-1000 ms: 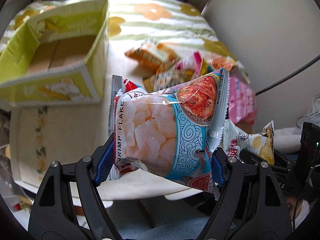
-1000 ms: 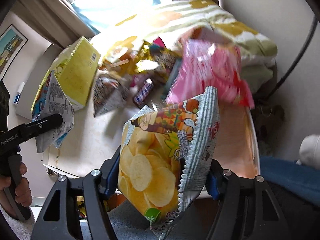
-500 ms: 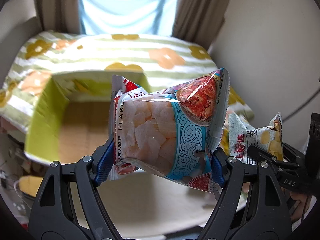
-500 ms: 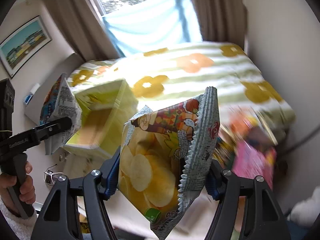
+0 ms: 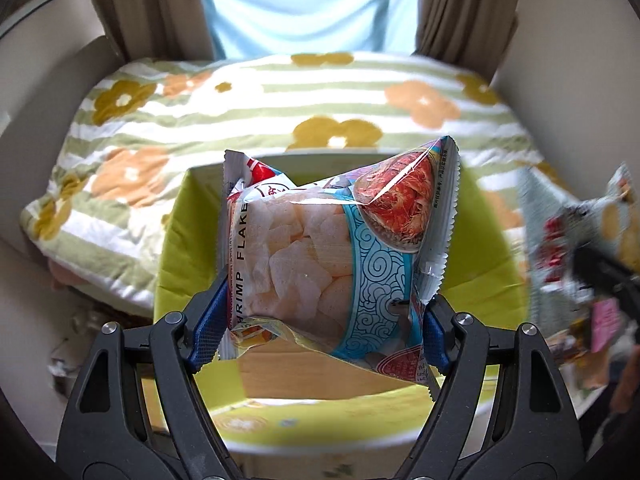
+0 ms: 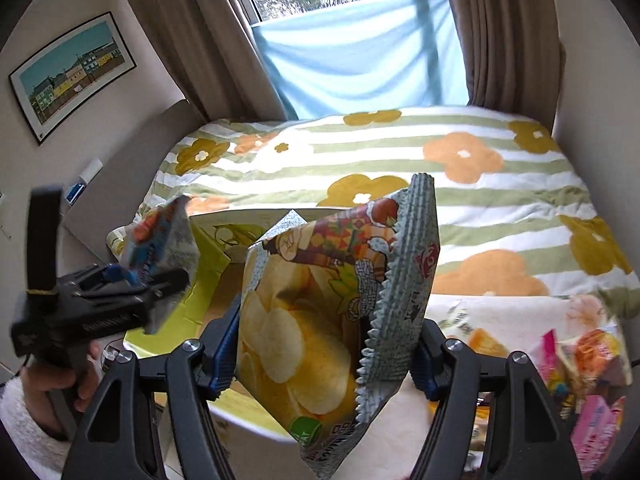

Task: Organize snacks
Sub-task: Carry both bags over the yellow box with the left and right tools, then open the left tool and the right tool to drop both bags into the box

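Observation:
My left gripper (image 5: 320, 328) is shut on a shrimp flakes bag (image 5: 332, 248) and holds it over the open green box (image 5: 480, 240). My right gripper (image 6: 324, 348) is shut on a potato chips bag (image 6: 320, 312) and holds it above the box's right side (image 6: 208, 264). The left gripper and its bag also show in the right wrist view (image 6: 120, 296), over the box. The chips bag shows blurred at the right of the left wrist view (image 5: 580, 232).
A bed with a striped flowered quilt (image 6: 460, 184) lies behind the box. Several loose snack packs (image 6: 580, 380) lie on the table at the right. Curtains (image 6: 500, 32) and a window are at the back.
Both grippers have swung left from the snack pile to over the green box, each still holding its bag.

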`<state>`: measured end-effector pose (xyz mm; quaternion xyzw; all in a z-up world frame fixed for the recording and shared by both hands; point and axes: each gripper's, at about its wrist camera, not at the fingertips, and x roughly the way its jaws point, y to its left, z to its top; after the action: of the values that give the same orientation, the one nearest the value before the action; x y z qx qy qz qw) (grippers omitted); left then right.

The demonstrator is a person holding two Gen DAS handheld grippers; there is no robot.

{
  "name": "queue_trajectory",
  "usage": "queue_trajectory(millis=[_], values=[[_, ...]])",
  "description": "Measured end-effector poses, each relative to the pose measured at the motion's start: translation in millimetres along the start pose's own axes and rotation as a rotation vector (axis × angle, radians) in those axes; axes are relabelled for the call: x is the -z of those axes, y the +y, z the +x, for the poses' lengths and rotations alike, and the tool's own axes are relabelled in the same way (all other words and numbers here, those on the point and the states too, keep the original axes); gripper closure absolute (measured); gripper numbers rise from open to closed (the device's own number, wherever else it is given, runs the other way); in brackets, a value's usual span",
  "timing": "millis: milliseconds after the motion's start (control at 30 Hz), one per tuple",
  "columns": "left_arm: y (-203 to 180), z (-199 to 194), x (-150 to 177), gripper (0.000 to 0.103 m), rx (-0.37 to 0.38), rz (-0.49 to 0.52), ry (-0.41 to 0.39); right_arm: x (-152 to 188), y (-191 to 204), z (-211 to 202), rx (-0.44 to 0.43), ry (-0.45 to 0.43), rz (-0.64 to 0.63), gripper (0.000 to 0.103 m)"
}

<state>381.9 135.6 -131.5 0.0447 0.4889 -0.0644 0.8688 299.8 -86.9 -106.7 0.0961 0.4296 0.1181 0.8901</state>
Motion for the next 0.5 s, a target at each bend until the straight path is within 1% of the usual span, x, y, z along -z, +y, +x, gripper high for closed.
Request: queue_trajectory(millis=[67, 133, 233, 267, 300, 433, 500], values=[[7, 19, 2, 0.026, -0.026, 0.008, 0.034, -2, 3, 15, -0.012, 0.032, 0.017, 0.038], [13, 35, 6, 0.023, -0.059, 0.017, 0.058, -6, 6, 31, -0.015, 0.061, 0.011, 0.038], [16, 50, 12, 0.012, -0.122, 0.008, 0.093, -7, 9, 49, -0.028, 0.096, 0.003, 0.038], [17, 52, 14, 0.003, -0.133, 0.000, 0.094, -7, 10, 56, -0.034, 0.112, 0.002, 0.038], [20, 53, 16, 0.000, -0.135, -0.009, 0.092, -7, 9, 55, -0.037, 0.117, 0.001, 0.038], [27, 51, 25, 0.000, -0.125, -0.028, 0.108, -12, 11, 68, -0.039, 0.149, -0.010, 0.038], [31, 45, 32, 0.000, -0.100, -0.050, 0.103, -11, 12, 70, -0.037, 0.164, -0.015, 0.038]])
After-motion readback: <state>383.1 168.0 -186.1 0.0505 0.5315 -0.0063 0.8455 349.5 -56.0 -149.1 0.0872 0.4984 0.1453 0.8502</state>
